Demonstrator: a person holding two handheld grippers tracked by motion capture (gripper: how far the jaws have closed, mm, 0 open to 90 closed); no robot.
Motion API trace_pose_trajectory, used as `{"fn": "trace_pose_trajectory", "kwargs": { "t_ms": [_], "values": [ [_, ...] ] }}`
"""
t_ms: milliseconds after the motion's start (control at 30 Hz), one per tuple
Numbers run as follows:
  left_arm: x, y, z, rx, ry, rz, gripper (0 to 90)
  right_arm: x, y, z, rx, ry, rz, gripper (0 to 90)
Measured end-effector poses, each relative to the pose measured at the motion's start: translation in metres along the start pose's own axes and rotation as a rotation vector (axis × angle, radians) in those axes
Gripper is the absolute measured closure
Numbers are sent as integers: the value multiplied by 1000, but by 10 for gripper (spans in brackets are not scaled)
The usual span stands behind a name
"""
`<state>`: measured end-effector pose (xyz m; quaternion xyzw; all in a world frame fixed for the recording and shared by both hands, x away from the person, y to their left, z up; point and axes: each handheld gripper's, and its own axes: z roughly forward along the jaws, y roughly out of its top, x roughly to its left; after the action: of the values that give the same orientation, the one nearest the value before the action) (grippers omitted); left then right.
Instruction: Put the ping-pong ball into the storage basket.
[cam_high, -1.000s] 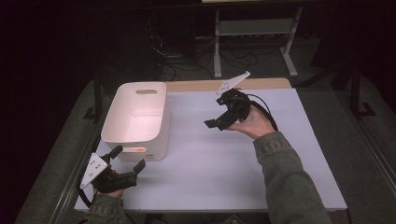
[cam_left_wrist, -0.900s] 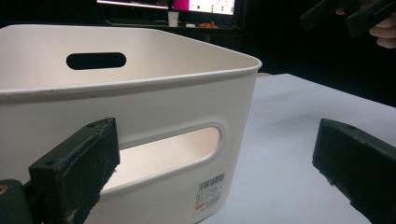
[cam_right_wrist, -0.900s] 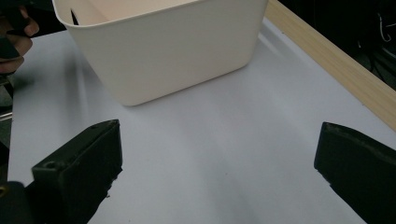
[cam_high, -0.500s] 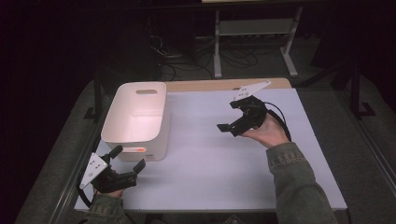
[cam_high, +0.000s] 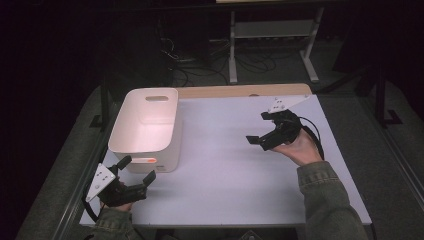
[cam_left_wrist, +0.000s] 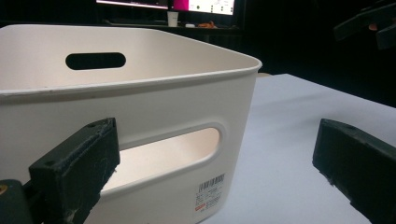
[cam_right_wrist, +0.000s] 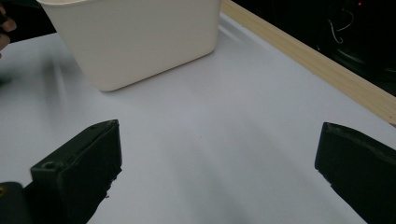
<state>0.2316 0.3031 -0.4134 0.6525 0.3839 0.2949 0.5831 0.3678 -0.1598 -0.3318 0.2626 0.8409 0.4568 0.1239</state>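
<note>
The room lay dark around a white-topped table (cam_high: 225, 170) with a pale wooden strip (cam_high: 240, 91) along its far edge. Beyond it stood a grey metal shelf frame (cam_high: 272, 35) on a dark floor, with tangled black cables (cam_high: 200, 55) beside it. Lit monitor screens (cam_left_wrist: 187, 5) glowed far behind.

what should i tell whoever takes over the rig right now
Left gripper: open, holding nothing, low at the table's near left corner, jaws pointed at the near end of the white bin.
Right gripper: open, holding nothing, raised above the right side of the table.
Bin: upright at the left, looks empty inside.
Done: nothing gripped so far.
Left: probably taking hold of the bin, the left gripper being nearest.
</note>
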Motion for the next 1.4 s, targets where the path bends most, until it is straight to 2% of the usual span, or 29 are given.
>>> {"fn": "trace_pose_trajectory", "kwargs": {
  "t_ms": [300, 767, 933, 1400],
  "values": [
    [0, 0, 0, -2, 1, -2, 1, -2, -16, -10, -49, -27, 24, 2],
    [0, 0, 0, -3, 0, -3, 1, -3, -50, -19, -65, -73, 85, 2],
    [0, 0, -1, -1, -1, 1, 1, -4, -61, -25, -82, -80, 113, 2],
    [0, 0, 0, -2, 2, 1, 1, 0, -89, -37, -141, -133, 146, 2]
  ]
}}
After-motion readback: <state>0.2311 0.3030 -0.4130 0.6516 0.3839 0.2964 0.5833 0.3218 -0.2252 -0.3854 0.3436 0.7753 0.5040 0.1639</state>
